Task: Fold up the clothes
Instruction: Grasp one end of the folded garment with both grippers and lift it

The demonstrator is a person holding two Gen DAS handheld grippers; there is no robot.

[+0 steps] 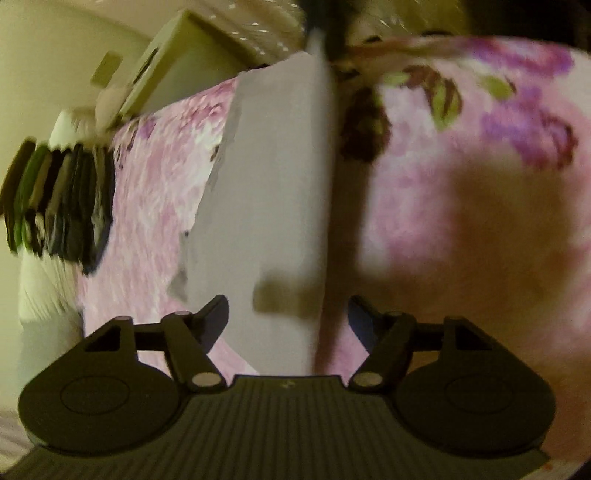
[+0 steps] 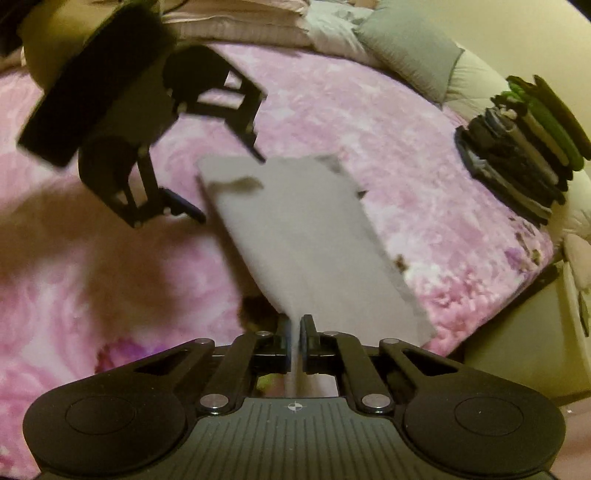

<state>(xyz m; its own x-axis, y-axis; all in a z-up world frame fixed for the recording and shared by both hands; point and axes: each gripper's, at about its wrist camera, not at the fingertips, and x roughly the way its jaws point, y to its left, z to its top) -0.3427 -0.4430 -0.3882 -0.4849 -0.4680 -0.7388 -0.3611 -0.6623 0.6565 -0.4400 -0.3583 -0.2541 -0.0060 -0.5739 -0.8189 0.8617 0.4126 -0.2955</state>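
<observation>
A grey cloth (image 2: 303,229), folded into a long panel, lies on a pink flowered blanket (image 2: 388,122). My right gripper (image 2: 295,325) is shut on the cloth's near edge, which is raised a little off the blanket. My left gripper (image 2: 227,184) is at the cloth's far left corner with its fingers wide apart and nothing between them. In the left wrist view the left gripper (image 1: 289,314) hovers open over the grey cloth (image 1: 266,203). The dark right gripper (image 1: 325,26) is a blur at the cloth's far end.
A stack of folded dark, white and green clothes (image 2: 524,147) sits at the blanket's right edge and shows as the stack (image 1: 59,199) in the left wrist view. Grey and cream pillows (image 2: 410,48) lie at the back. A pale cabinet (image 2: 517,332) stands beside the bed.
</observation>
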